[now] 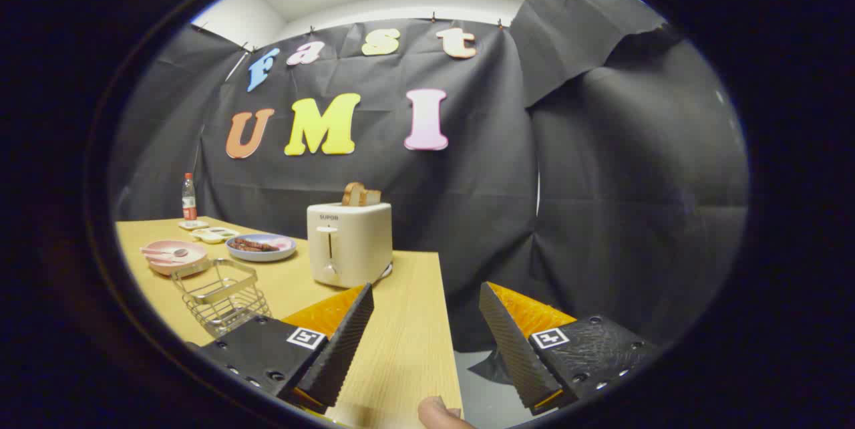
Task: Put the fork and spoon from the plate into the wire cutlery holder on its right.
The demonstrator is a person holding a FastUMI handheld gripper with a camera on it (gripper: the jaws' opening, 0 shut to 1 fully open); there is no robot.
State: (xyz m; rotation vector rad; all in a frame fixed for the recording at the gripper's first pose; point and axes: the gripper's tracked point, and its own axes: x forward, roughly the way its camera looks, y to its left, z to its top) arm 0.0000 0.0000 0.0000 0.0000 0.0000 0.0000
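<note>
Wood-grain table (407, 322) runs beneath the claw (425, 339), whose two fingers stand wide apart with nothing between them but the table's near edge; a fingertip (437, 412) of the person's hand peeks in just below. Just ahead and to the left of the fingers sits the wire cutlery holder (220, 295), a low basket of bare metal rods, nothing in it as far as can be told. Beyond it, further left, lies the pink plate (175, 256) with the spoon (170, 252) and the fork (160, 259) resting across it, their long axes lying roughly crosswise to the claw's line of sight; which end of the fork is the tines is too small to tell. So both pieces of cutlery lie well off to the left and farther out than the holder, and the claw now points more toward the white toaster (349, 245), which stands nearly straight ahead with bread (361, 195) poking from its slot and the word SUPOR on its front. My judgement: nothing has been moved yet, and the coming move needs a swing left past the holder. Farther back are a blue plate (262, 246) with dark food, a small divided dish (212, 234), and a bottle (190, 198) with a red label too small to read
</note>
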